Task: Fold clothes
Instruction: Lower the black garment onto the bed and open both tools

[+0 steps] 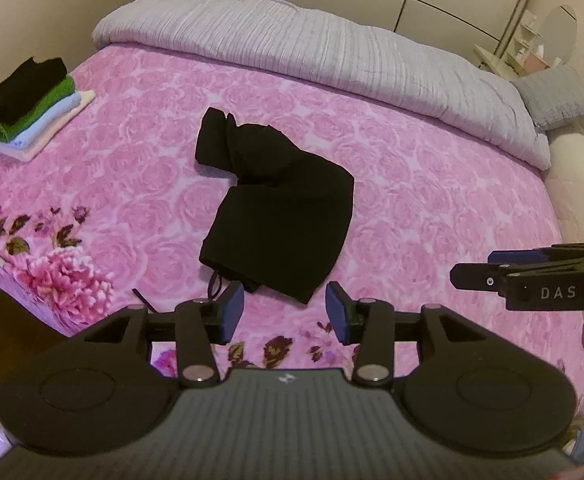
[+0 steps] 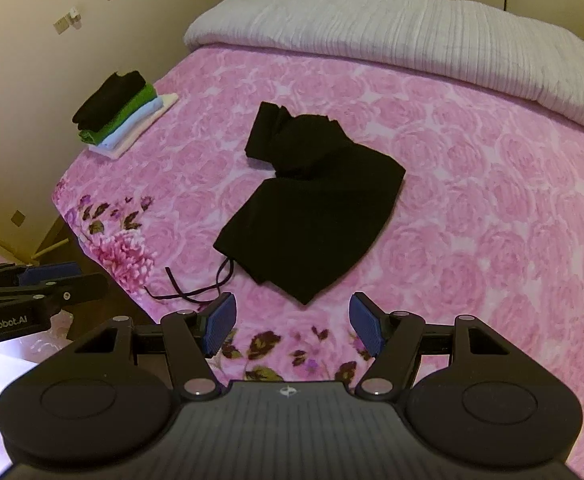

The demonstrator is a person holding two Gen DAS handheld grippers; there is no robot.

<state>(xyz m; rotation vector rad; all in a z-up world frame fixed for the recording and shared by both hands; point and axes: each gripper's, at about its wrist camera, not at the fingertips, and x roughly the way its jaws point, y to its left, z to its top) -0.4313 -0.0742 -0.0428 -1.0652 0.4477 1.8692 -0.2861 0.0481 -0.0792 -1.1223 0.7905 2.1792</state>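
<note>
Stack of four folded garments, black on top (image 1: pixel 32 104), done at far left of pink rose-print bedspread (image 1: pixel 411 184). Crumpled black drawstring trousers (image 1: pixel 280 216) mid-bed, unfolded, still my job. My left gripper (image 1: pixel 285 314) and right gripper (image 2: pixel 292 326) both wide, empty, near its closest corner.

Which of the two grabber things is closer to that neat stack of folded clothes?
Left. The left gripper is on the same side as the folded stack, though well short of it; the right gripper is farther across the bed, beyond the black garment.
</note>
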